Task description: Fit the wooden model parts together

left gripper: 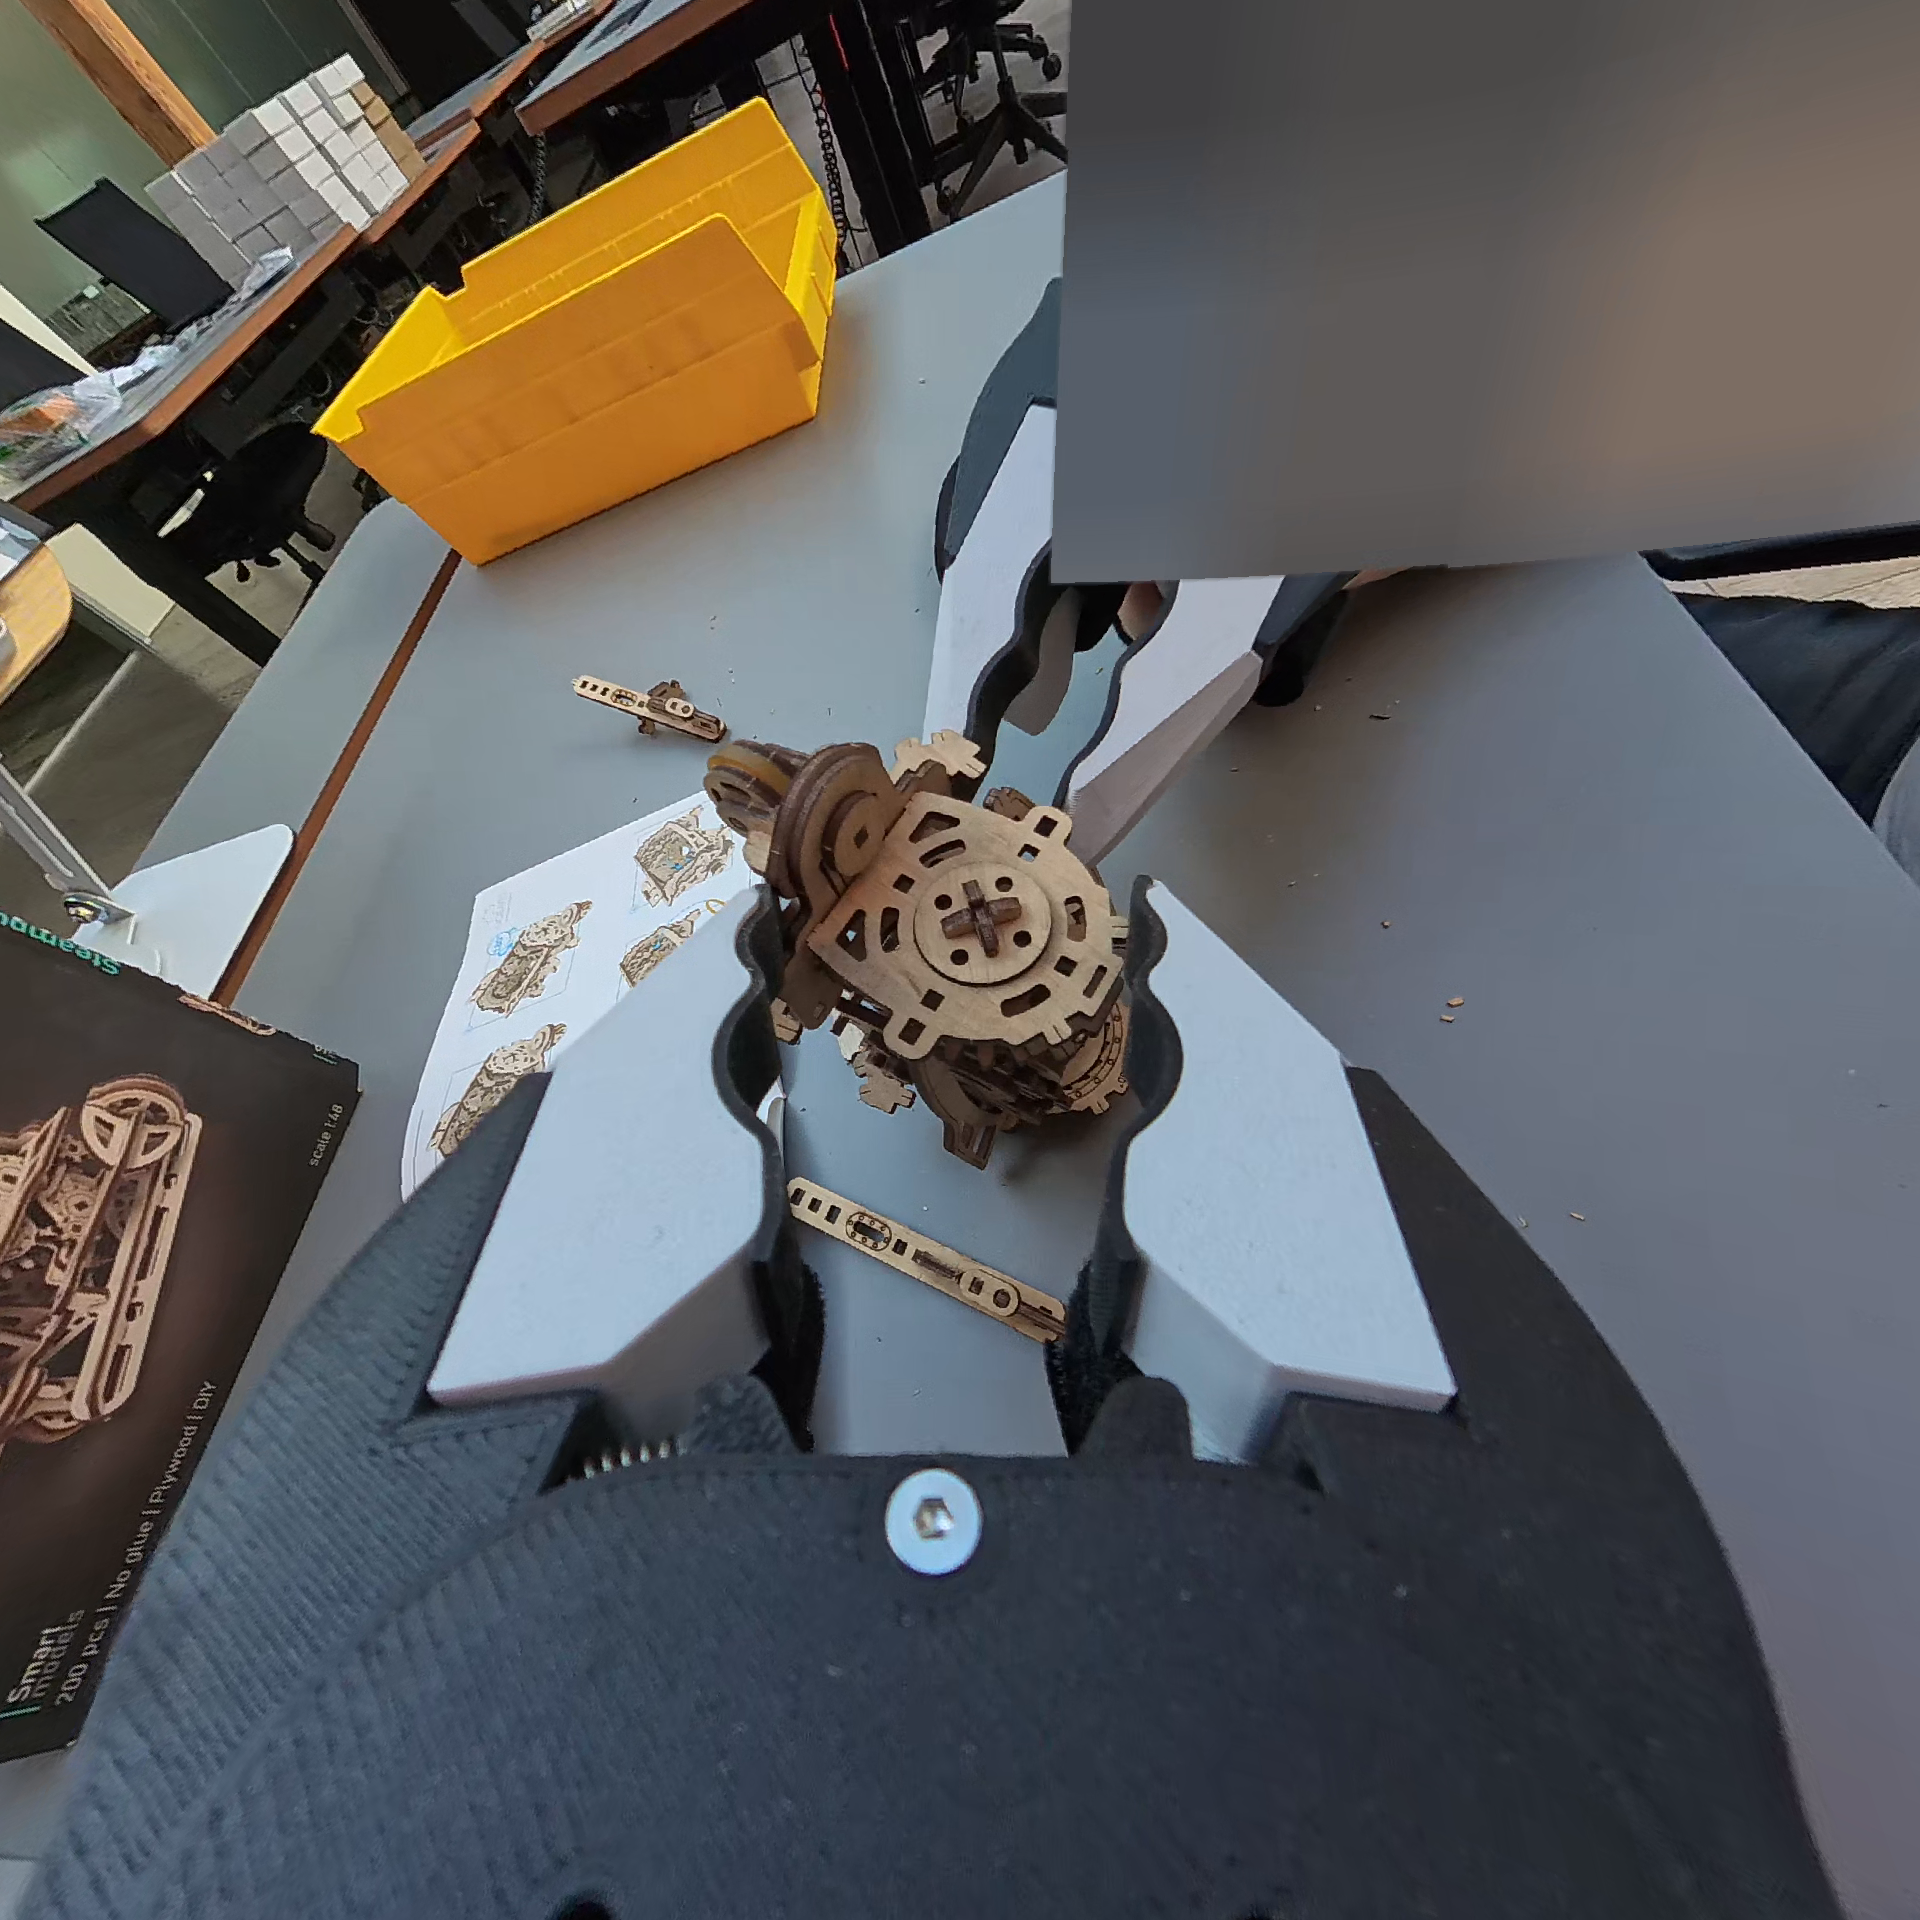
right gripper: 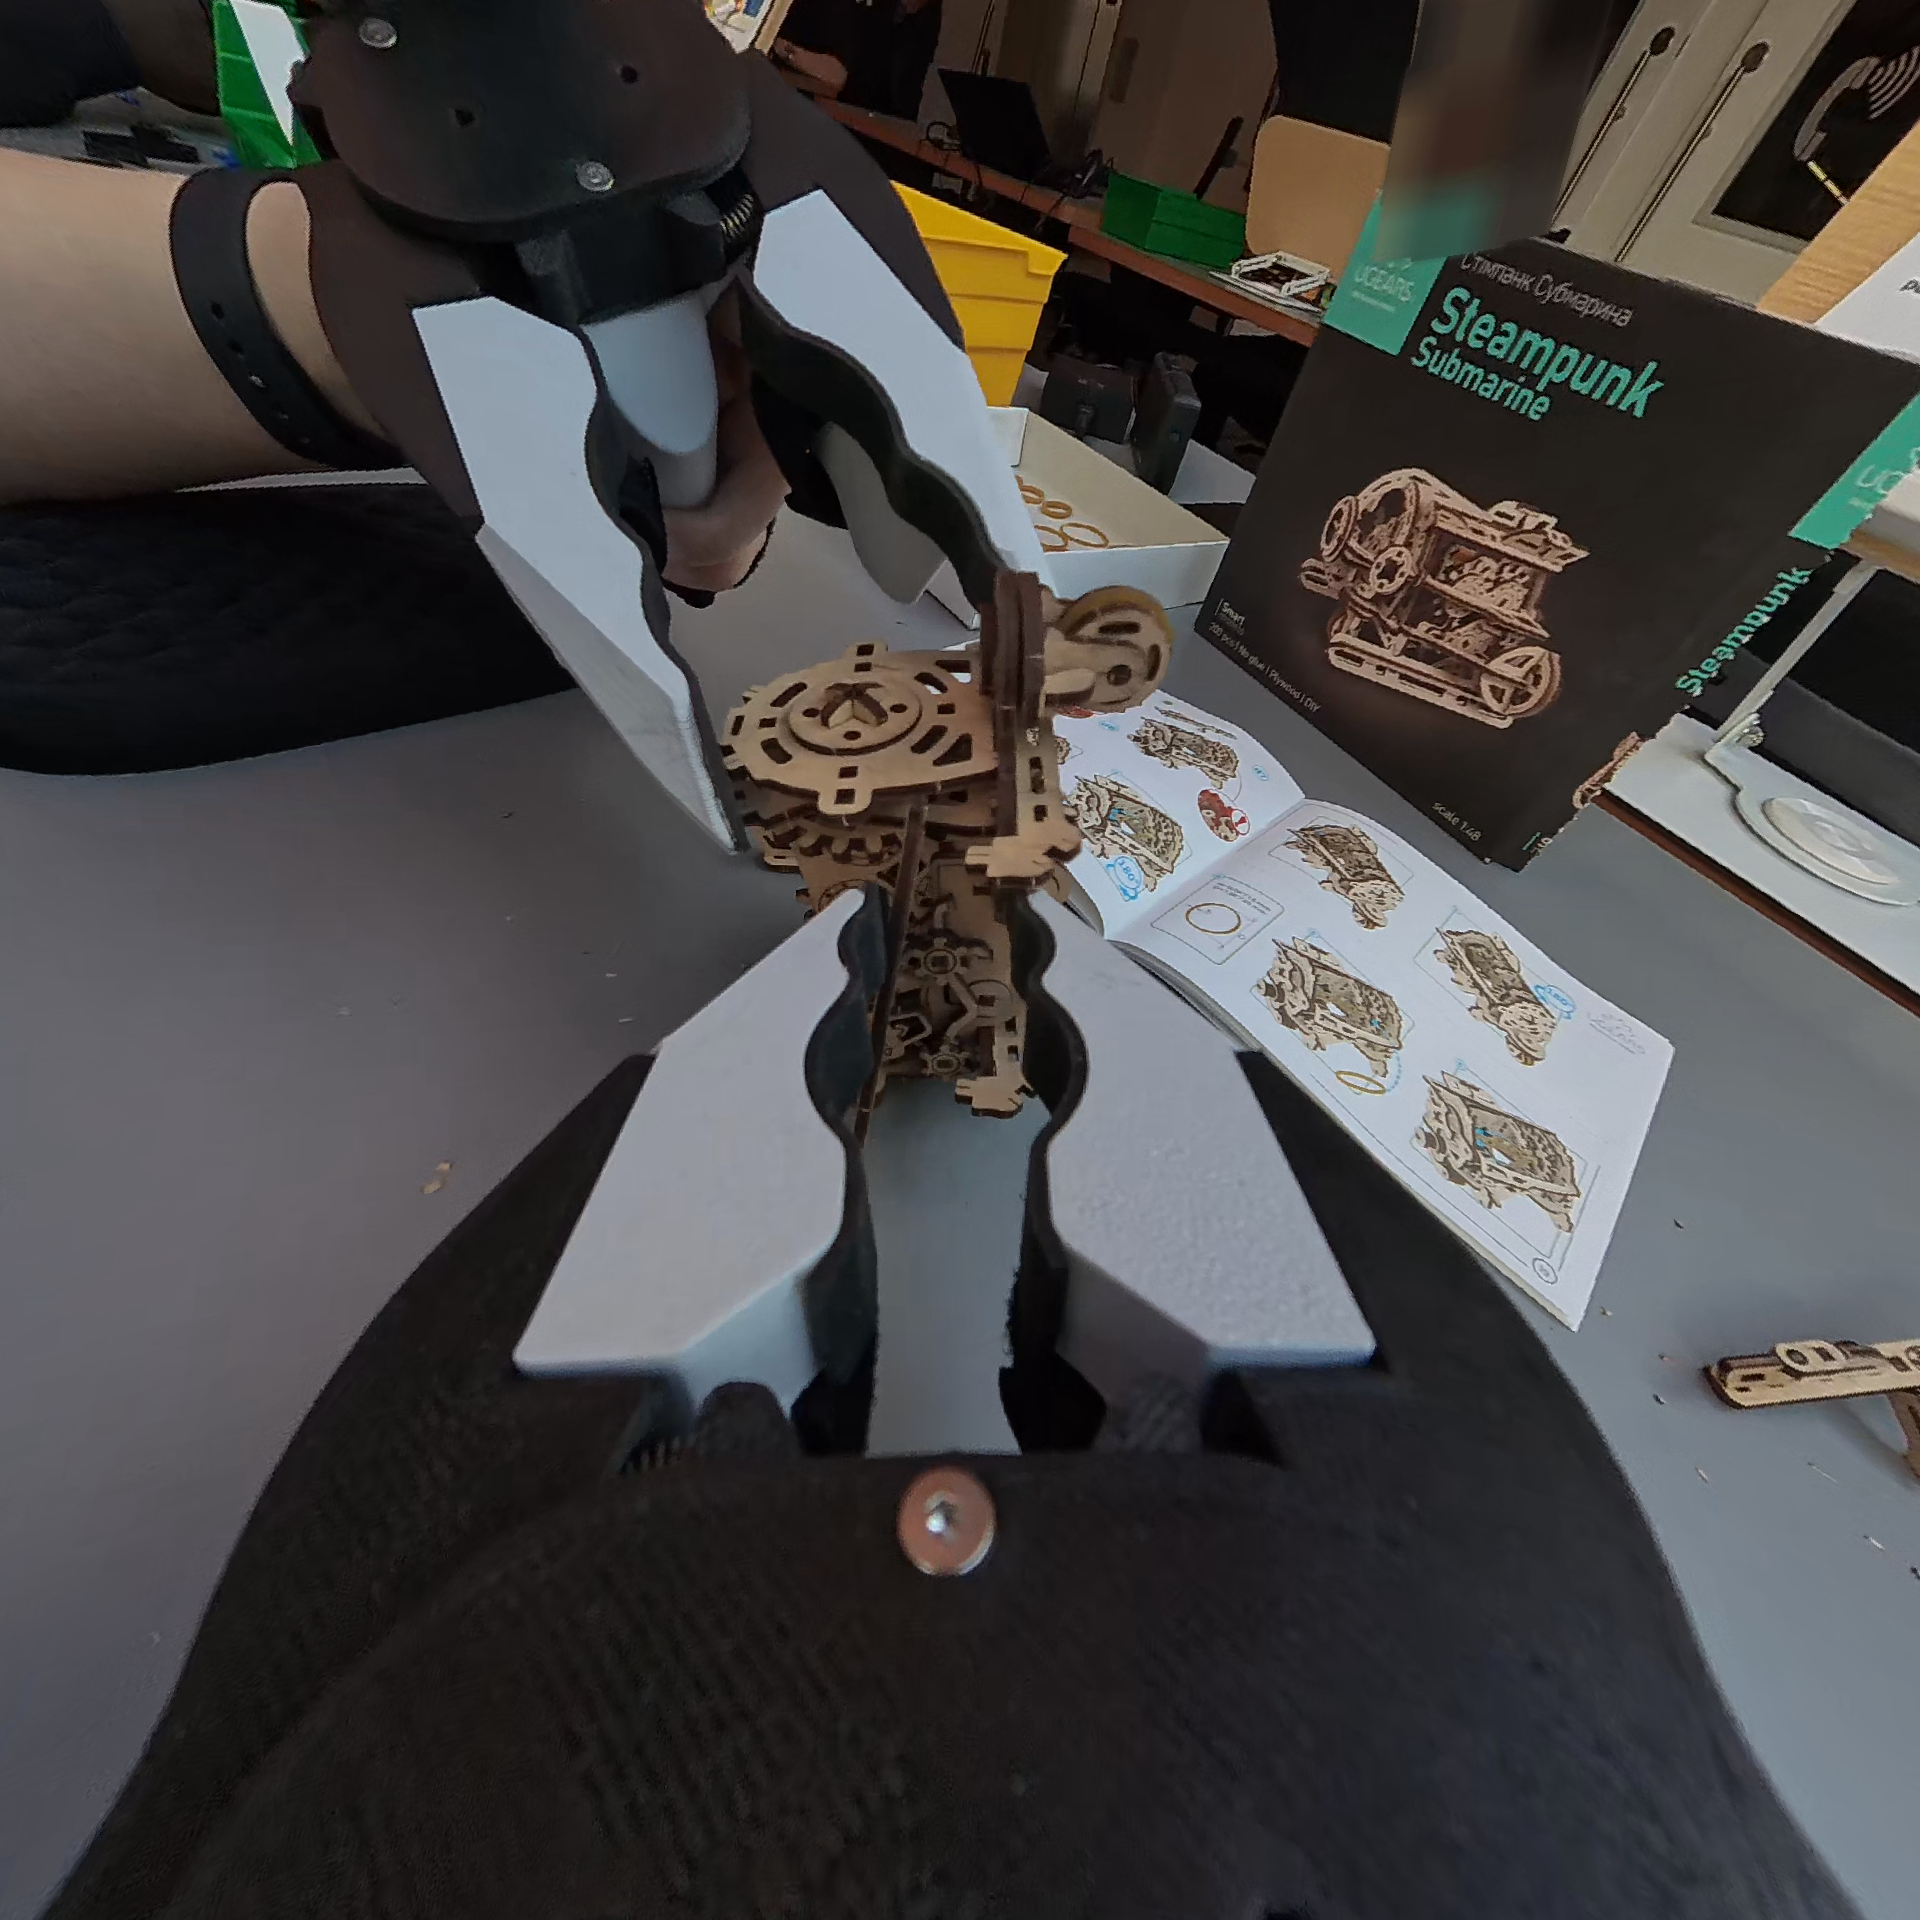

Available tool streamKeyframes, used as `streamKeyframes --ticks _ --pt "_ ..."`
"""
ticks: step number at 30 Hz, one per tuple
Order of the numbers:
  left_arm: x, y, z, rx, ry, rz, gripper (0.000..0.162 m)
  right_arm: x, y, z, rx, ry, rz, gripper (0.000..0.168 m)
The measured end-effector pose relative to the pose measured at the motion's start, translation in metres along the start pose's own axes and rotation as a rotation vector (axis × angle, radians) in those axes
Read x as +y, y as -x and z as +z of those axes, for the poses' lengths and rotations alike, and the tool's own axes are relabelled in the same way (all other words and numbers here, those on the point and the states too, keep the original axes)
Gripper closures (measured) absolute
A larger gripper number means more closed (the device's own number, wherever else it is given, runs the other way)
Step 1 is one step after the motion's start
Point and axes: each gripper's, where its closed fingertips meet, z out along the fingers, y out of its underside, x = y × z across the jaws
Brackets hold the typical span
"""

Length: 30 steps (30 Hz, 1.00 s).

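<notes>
A partly built wooden model (left gripper: 966,935) of gears and slotted plates is held over the grey table between both grippers. My left gripper (left gripper: 951,914) is shut on its upper part, one finger against the round slotted plate and the other against the dark upright plate with a wheel. My right gripper (right gripper: 940,914) is shut on the model's (right gripper: 935,987) narrower lower body. The left gripper (right gripper: 862,717) reaches in from the upper left in the right wrist view. A loose wooden strip (left gripper: 925,1257) lies on the table under the model, and another (left gripper: 649,707) lies farther off.
An open instruction booklet (right gripper: 1351,987) lies beside the model. The dark kit box (right gripper: 1507,551) stands behind it. A yellow bin (left gripper: 603,343) sits at the table's far edge and a white tray (right gripper: 1122,520) with rings is beyond the model. A person's arm (right gripper: 104,312) rests at the left. Only a small space, under 4 cm, lies between the two pairs of fingers.
</notes>
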Motion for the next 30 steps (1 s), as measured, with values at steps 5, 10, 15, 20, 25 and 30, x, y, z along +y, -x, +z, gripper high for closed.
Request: streamKeyframes --ticks 5,10,15,20,25,30 --pt "0.000 0.000 0.000 -0.002 -0.002 -0.006 0.097 0.007 0.001 0.002 0.047 0.061 -0.062 0.137" --pt "-0.001 0.000 0.000 -0.003 -0.006 -0.011 0.097 0.005 0.001 0.003 0.057 0.062 -0.065 0.139" --pt "-0.001 0.000 0.000 -0.005 -0.009 -0.016 0.097 0.004 0.001 0.004 0.059 0.051 -0.072 0.147" --pt "-0.001 0.000 0.000 -0.003 -0.011 -0.016 0.097 -0.001 0.003 -0.002 0.024 0.018 -0.047 0.139" --pt "0.000 0.001 -0.001 -0.002 -0.016 -0.022 0.097 -0.007 -0.008 -0.023 -0.015 -0.057 0.050 0.139" --pt "-0.001 0.001 0.000 0.004 -0.032 -0.040 0.097 -0.006 -0.022 -0.021 -0.050 -0.050 0.133 0.145"
